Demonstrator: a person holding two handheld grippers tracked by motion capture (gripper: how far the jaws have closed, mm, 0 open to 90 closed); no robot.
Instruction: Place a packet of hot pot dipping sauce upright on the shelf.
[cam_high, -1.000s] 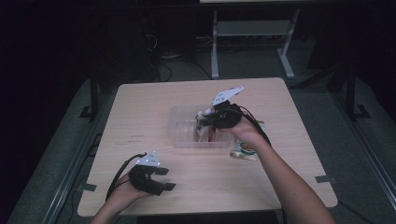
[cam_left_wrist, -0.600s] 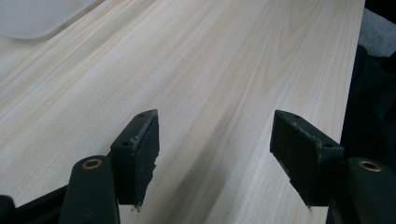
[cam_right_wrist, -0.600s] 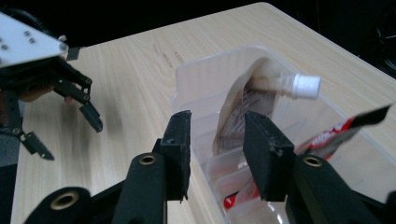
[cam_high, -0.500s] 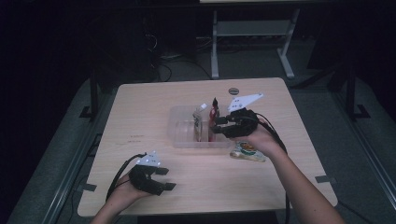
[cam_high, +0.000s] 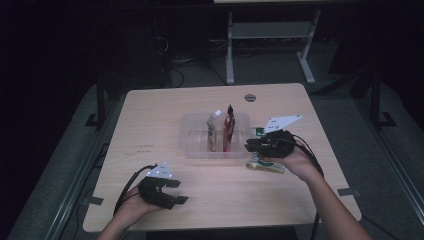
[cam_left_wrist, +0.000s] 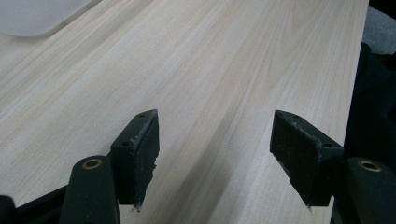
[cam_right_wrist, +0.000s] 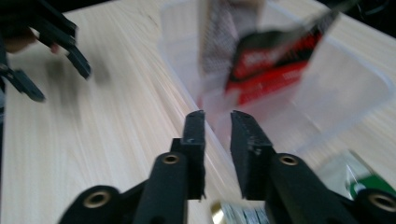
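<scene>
A light wooden table (cam_high: 150, 125) stands in the middle of the frame, with dark floor around it. Near its centre sits a clear bin (cam_high: 192, 137) with two packets upright in it, one grey (cam_high: 212, 132) and one red (cam_high: 228, 131). Just right of the bin, the right gripper (cam_high: 251, 146) hovers over a flat packet (cam_high: 265, 165) on the table. At the lower left, the left gripper (cam_high: 179, 191) rests on the table, well apart from the bin.

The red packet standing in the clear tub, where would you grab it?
By its top edge, coming straight down from above. The red packet stands upright in the clear tub, its tip poking above the rim, so the walls block its sides; a grey packet stands close beside it.
</scene>
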